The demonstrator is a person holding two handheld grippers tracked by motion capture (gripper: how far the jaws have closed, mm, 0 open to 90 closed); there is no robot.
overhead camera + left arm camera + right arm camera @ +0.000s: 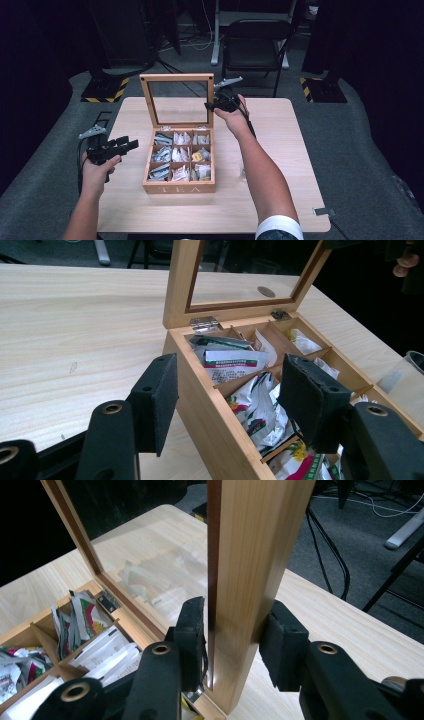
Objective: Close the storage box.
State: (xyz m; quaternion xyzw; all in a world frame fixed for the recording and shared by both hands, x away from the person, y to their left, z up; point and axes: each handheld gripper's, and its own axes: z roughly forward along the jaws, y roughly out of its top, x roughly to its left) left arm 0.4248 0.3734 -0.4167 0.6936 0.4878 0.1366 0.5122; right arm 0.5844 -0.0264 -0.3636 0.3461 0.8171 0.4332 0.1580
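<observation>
Dark curtains and a grey carpet ring the pale wooden desk [280,165], with a folding chair [255,42] standing beyond its far edge at twelve o'clock. At the desk's middle sits the wooden tea box [179,187], its compartments stuffed with tea sachets [180,172], and its glass-paned lid [177,77] stands upright on the hinges at the back.

You are at the lid-handling step. Your right tongs [232,630] straddle the lid's right-hand frame rail, one pad on the glass side and one on the outer side, close against the wood. The inner pad looks to be touching or nearly so, and the outer pad sits right at the rail, so I judge the grip as just taking hold rather than firmly set. In the high view they sit at the box's one o'clock [220,105].

Your left tongs [122,145] hover at the box's nine o'clock, pads apart and holding nothing. In the left gripper view the box's near corner lies between them [227,395] without contact.

Next, I think you need to finish the squeeze on the rail so it cannot slip. Then swing the lid in an arc about its hinges, towards six o'clock, keeping the wrist turning with the frame. Bracing the box wall with the left tongs may stop it sliding.
</observation>
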